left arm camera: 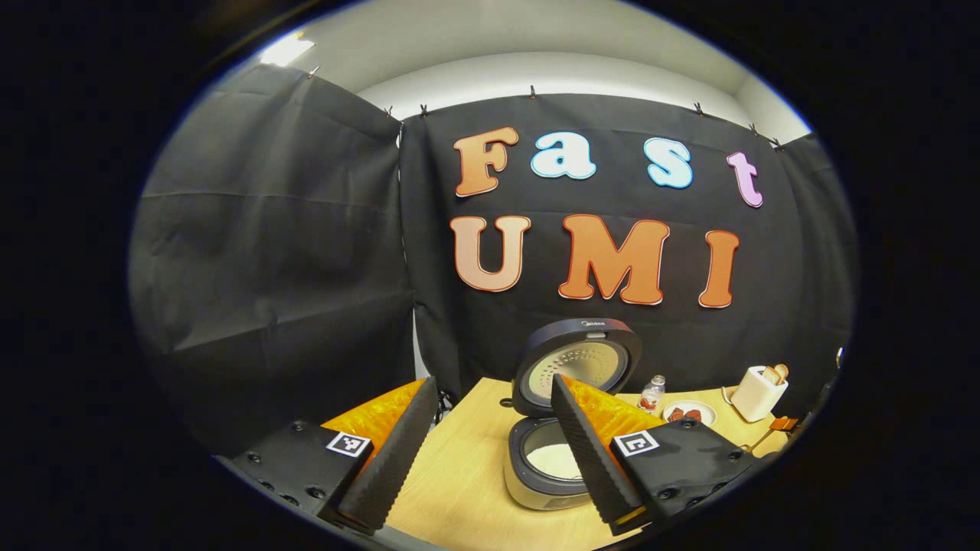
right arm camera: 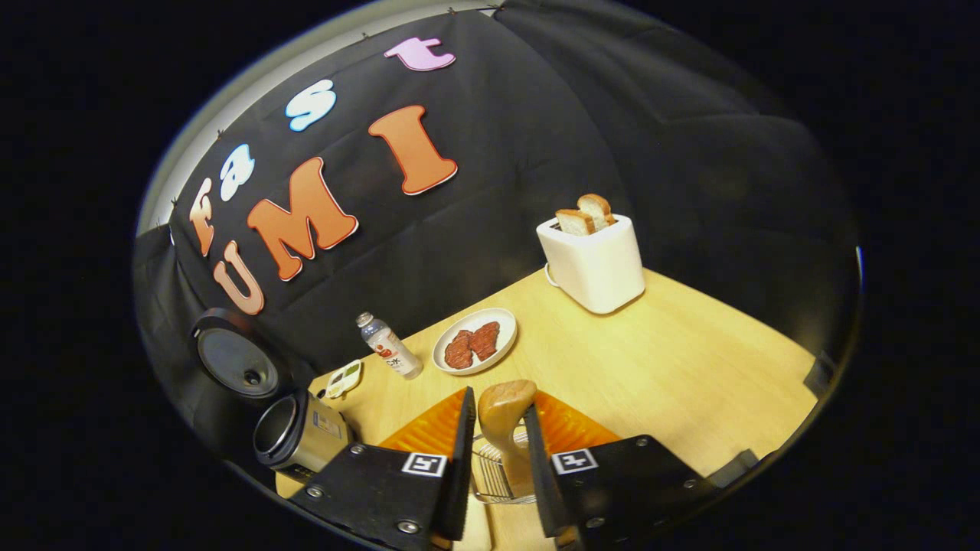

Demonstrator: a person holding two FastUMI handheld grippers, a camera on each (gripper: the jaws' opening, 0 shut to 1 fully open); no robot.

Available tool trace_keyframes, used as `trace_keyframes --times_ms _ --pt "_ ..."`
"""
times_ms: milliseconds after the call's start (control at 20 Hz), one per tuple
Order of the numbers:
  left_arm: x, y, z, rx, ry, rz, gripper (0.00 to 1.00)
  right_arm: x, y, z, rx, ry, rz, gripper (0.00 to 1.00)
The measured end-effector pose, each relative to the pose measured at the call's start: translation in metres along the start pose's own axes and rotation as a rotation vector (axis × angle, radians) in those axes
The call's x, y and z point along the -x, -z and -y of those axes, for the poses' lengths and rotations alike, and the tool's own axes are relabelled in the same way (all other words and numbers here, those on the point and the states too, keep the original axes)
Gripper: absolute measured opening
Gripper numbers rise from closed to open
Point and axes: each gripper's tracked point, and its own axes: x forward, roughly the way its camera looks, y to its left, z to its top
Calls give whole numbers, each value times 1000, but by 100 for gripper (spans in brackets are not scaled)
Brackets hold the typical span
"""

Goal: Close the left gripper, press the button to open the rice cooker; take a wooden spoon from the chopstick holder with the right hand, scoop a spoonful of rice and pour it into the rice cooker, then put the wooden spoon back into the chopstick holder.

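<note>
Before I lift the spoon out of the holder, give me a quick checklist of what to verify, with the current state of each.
1. Rice cooker lid open: ok, lid stands upright.
2. Right tool around the wooden spoon: ok, fingers flank the handle; firm contact cannot tell.
3. Spoon in the wire holder: ok.
4. Left tool clear of the pot: ok, open and raised above the table.
5. Path toward the cooker: bottle and plate sit apart from it, ok.
6. Rice supply location: cannot tell.
</note>
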Motion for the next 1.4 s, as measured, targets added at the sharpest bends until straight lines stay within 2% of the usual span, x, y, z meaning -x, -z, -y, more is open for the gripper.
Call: trace_keyframes --times_ms 50,100,150,250,350,650,800,950,1150,1300,1400 --pt "-2 -1 3 2 5 1 100 5 -10 1 18 10 16 55" --pt "-4 -2 5 0 6 1 100 11 -21 4 38 21 33 65" --pt "-7 -2 6 -2 -2 -7 100 18 -31 5 59 32 55 79" --pt "-13 -9 20 24 16 -2 98 31 -51 2 105 50 92 90" --pt "-27 -25 43 61 59 12 98 46 -71 -7 144 48 124 95" --pt "-98 -103 104 39 169 79 100 83 -102 -40 230 6 184 95" --pt "-144 -125 124 34 178 69 99 92 -109 -52 216 -5 199 95" --pt "-193 -138 138 -40 157 53 99 96 -110 -58 219 0 209 95" --pt "-240 -113 168 -87 184 -32 98 95 -104 -64 243 -1 195 95" --pt "-269 -75 176 -102 180 -124 100 94 -104 -66 240 2 196 95" --pt "-280 -48 179 -95 189 -193 98 94 -106 -62 223 18 201 95"
